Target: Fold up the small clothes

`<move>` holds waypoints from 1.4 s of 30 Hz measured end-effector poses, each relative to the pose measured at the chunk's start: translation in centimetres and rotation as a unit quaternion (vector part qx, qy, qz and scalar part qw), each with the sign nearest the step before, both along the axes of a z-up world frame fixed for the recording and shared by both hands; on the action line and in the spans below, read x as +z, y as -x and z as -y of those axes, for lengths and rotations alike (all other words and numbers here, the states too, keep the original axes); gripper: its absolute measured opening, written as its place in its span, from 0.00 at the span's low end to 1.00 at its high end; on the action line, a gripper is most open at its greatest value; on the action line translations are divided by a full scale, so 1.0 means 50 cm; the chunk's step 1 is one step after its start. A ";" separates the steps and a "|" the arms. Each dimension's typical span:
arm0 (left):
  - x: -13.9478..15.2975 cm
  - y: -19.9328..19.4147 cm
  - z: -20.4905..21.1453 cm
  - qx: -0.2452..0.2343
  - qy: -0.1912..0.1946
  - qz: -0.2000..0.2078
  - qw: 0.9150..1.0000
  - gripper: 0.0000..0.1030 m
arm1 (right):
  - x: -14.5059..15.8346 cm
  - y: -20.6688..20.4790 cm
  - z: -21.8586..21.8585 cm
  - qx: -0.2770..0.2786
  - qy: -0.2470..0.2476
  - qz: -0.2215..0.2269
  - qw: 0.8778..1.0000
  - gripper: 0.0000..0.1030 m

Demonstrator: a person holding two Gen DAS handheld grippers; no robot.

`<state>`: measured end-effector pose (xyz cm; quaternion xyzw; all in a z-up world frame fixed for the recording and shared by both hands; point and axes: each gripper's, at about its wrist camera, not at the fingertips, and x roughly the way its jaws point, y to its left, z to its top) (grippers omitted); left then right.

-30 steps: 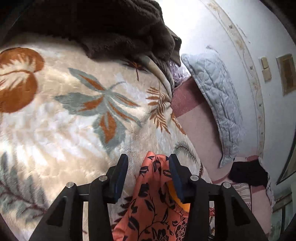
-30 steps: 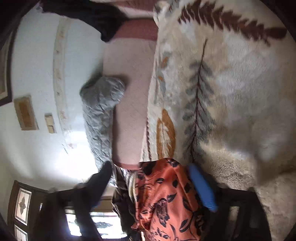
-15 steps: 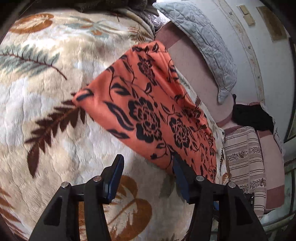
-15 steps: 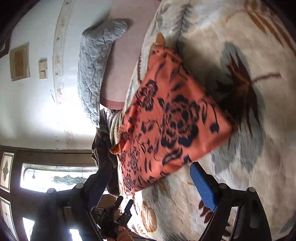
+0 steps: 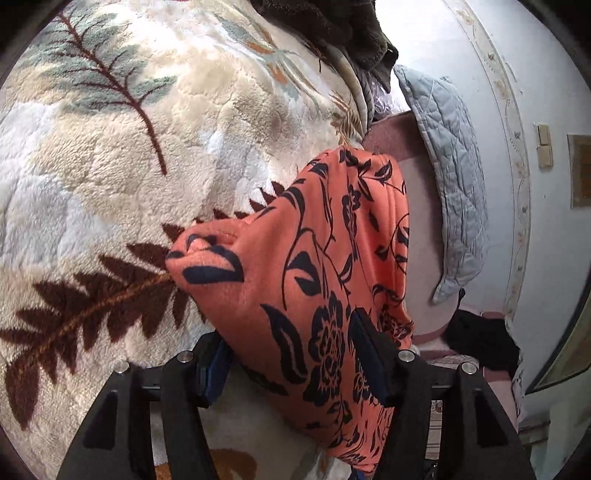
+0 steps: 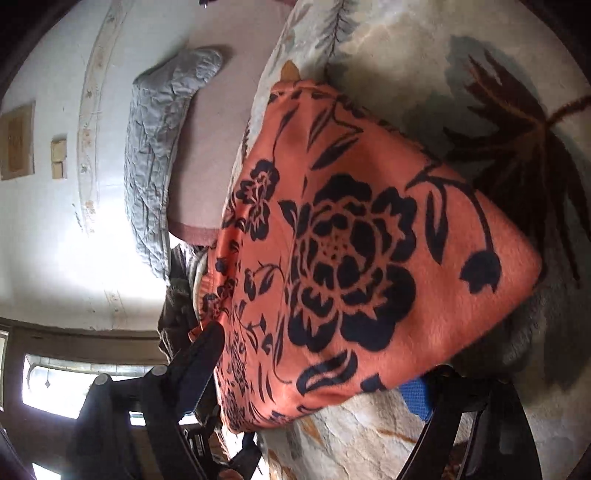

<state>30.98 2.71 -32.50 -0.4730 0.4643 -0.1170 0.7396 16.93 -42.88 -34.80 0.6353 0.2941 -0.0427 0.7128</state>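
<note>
An orange garment with a black flower print point(image 5: 325, 280) lies folded on a cream leaf-patterned fleece blanket point(image 5: 110, 166). My left gripper point(image 5: 291, 354) is open, its jaws wide apart on either side of the garment's near edge. The garment also fills the right wrist view point(image 6: 351, 251). My right gripper point(image 6: 314, 373) is open too, its jaws astride another edge of the cloth, with the blue pad point(image 6: 415, 398) partly under it. Neither gripper pinches the fabric.
A grey quilted pillow point(image 5: 454, 192) leans on the white wall beyond a pink mattress point(image 5: 421, 221). A dark fuzzy garment point(image 5: 343, 29) sits at the blanket's far edge. A black cloth point(image 5: 480, 343) lies lower right. A window point(image 6: 66, 384) shows in the right wrist view.
One second ago both grippers held the garment. They let it go on the blanket and pulled back, and have now moved in close around its edges with jaws open.
</note>
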 end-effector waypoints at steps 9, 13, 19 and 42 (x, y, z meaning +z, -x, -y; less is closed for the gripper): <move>0.010 -0.022 0.017 -0.001 -0.018 0.027 0.999 0.17 | -0.020 -0.069 0.026 -0.025 0.034 -0.023 0.999 0.21; 0.061 0.004 0.026 -0.020 -0.031 0.065 0.997 0.15 | 0.058 -0.054 0.030 -0.037 0.079 0.027 0.996 0.16; 0.127 0.130 0.050 -0.045 -0.081 0.100 0.991 0.17 | 0.135 0.054 0.059 -0.048 0.105 0.069 0.991 0.15; 0.152 0.079 0.152 -0.124 -0.290 0.119 0.942 0.48 | 0.173 0.187 0.101 -0.004 0.184 0.021 0.983 0.57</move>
